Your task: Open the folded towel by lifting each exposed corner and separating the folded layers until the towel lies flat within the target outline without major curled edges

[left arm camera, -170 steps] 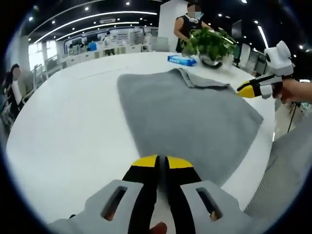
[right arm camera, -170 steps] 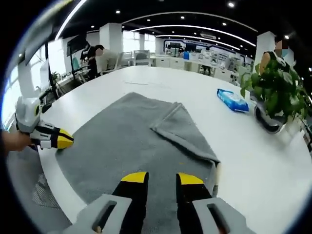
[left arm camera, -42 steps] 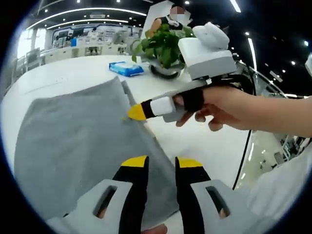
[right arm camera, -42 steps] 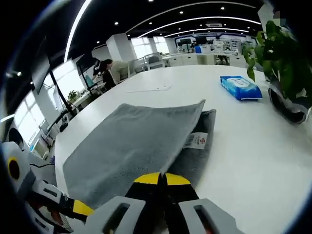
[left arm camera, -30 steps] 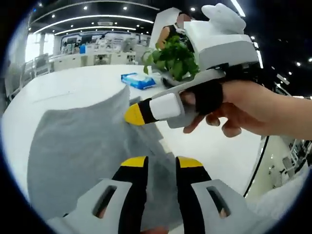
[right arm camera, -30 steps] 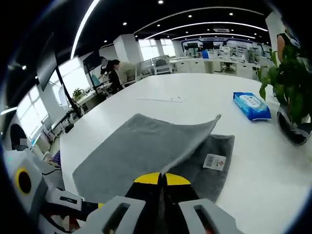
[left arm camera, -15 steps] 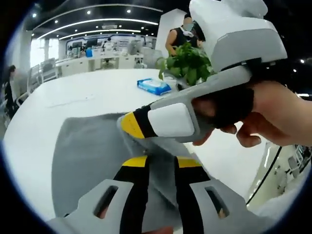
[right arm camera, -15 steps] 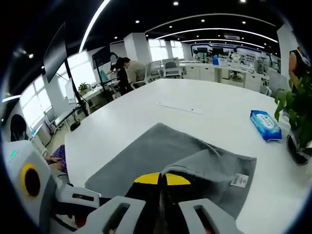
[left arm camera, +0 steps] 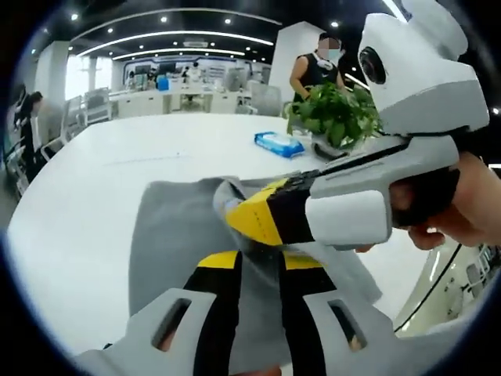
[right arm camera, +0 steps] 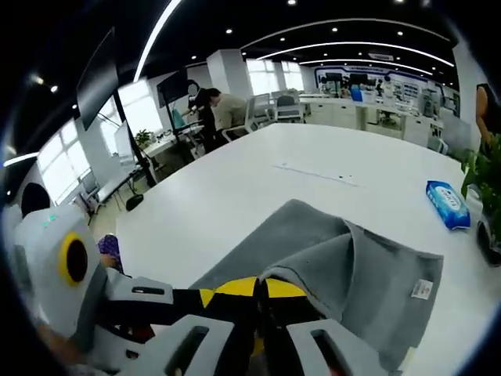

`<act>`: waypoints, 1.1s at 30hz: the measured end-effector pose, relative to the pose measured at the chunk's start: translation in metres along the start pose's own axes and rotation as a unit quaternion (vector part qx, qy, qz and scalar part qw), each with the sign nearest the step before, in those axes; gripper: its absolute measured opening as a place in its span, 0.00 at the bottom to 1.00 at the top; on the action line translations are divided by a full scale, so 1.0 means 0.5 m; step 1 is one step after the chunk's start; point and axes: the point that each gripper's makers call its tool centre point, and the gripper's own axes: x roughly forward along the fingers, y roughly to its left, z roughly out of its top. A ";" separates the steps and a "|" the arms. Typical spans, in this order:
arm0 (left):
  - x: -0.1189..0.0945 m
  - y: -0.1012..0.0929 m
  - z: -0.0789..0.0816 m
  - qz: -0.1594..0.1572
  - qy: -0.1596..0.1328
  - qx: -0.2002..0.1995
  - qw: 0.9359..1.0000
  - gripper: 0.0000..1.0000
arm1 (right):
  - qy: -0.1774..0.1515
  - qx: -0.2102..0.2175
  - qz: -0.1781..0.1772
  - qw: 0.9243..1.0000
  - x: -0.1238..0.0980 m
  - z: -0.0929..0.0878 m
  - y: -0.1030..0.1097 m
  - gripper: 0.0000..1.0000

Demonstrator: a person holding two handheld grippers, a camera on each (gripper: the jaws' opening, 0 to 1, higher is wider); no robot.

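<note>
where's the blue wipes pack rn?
The blue wipes pack lies on the white table beyond the grey towel, just left of the potted plant in the left gripper view; it sits at right in the right gripper view.

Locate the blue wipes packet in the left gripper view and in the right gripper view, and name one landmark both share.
Left gripper view: the blue wipes packet lies on the white table, upper centre, beyond the grey towel, beside the potted plant.
Right gripper view: it lies far right, mid-height, beyond the towel.
Shared landmark: the towel.
</note>
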 end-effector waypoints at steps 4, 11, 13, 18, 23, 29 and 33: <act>-0.006 0.020 0.005 -0.003 -0.003 -0.007 1.000 0.18 | -0.005 0.003 0.001 1.000 0.005 0.005 0.027 0.00; -0.018 0.051 0.016 -0.014 -0.006 0.006 1.000 0.07 | -0.020 0.006 -0.002 1.000 0.010 0.018 0.058 0.00; -0.023 0.062 0.019 -0.018 -0.007 0.000 1.000 0.05 | -0.028 0.002 -0.007 1.000 0.007 0.023 0.058 0.00; -0.032 0.085 0.020 -0.025 -0.006 0.010 1.000 0.04 | -0.038 0.016 -0.006 0.999 0.004 0.027 0.066 0.00; -0.038 0.127 0.026 -0.019 -0.001 0.019 1.000 0.03 | -0.052 0.036 -0.015 0.998 -0.008 0.026 0.060 0.00; -0.053 0.188 0.031 -0.010 -0.006 0.003 1.000 0.03 | -0.051 0.051 -0.051 0.996 -0.029 0.000 0.014 0.00; -0.067 0.225 0.039 -0.001 -0.011 0.009 1.000 0.03 | -0.039 0.057 -0.087 0.994 -0.046 -0.038 -0.037 0.00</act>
